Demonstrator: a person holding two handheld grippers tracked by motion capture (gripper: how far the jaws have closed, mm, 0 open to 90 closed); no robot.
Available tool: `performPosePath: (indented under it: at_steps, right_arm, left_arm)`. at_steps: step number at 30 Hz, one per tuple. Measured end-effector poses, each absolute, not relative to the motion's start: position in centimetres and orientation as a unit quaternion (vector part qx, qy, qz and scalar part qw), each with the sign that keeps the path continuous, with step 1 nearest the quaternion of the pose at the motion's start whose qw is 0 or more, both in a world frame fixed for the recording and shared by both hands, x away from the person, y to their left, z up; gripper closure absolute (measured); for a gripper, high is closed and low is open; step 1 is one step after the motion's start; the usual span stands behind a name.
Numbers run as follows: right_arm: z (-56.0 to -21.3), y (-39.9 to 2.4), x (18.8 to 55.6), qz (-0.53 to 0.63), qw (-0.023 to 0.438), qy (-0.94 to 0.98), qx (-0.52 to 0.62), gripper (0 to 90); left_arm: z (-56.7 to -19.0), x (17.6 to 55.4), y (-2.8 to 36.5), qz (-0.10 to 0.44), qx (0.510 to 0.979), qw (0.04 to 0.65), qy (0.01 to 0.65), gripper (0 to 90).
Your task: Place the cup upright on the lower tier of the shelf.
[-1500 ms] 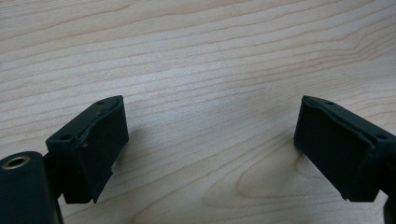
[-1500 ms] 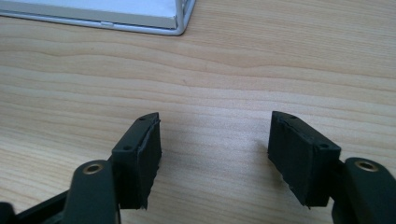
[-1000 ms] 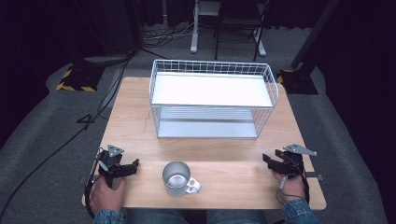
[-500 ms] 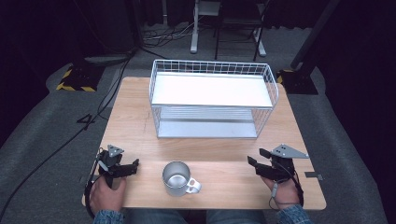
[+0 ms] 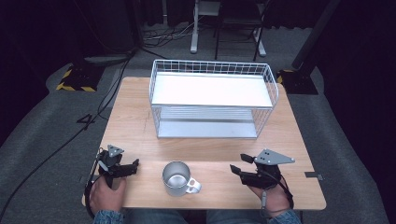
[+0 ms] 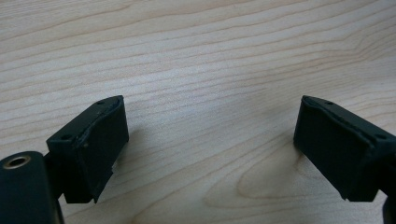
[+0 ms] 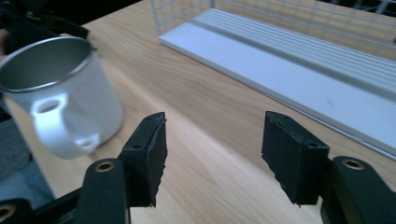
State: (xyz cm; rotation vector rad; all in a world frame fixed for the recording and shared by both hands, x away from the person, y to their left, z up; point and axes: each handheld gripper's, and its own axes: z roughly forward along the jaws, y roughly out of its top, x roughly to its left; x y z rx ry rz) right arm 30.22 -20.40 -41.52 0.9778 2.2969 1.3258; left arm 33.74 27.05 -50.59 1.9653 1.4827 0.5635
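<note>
A shiny metal mug (image 5: 176,177) stands upright near the table's front edge, its handle turned to the right and front. My right gripper (image 5: 239,164) hovers to its right, apart from it, with its jaws pointing left at the mug. In the right gripper view the mug (image 7: 60,93) sits left of the jaws, and my right gripper (image 7: 215,126) is open with only wood between the pads. My left gripper (image 5: 131,167) rests to the left of the mug, pointing right. In its own view the left gripper (image 6: 210,121) is wide open over bare wood.
A white wire rack (image 5: 212,67) with an upper white shelf and a lower ribbed shelf (image 7: 299,60) stands across the back half of the wooden table (image 5: 135,116). Dark floor, cables and chair legs lie beyond the table.
My right gripper has moved left toward the mug and lifted a little off the table. The left gripper and the mug have stayed in place.
</note>
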Motion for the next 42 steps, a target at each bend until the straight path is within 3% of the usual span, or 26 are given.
performPosePath:
  at_steps: [20, 33, 36, 42]
  right_arm:
    - [-41.2, -14.2, 28.3, 0.482, 0.086, 0.839, 0.237, 40.8]
    - [-42.9, -10.8, 27.9, 0.472, 0.052, 0.857, 0.201, 40.0]
    - [-43.6, -10.6, 28.3, 0.462, 0.044, 0.862, 0.205, 42.3]
    - [-44.5, -10.1, 28.6, 0.432, 0.046, 0.878, 0.202, 55.5]
  left_arm:
    - [-50.6, 33.8, 27.1, 0.213, 0.742, 0.303, 0.559, 10.6]
    - [-50.6, 33.8, 27.1, 0.214, 0.742, 0.303, 0.559, 10.7]
    - [-50.6, 33.8, 27.1, 0.214, 0.742, 0.303, 0.559, 10.7]
    - [-50.6, 33.8, 27.1, 0.214, 0.742, 0.303, 0.559, 10.7]
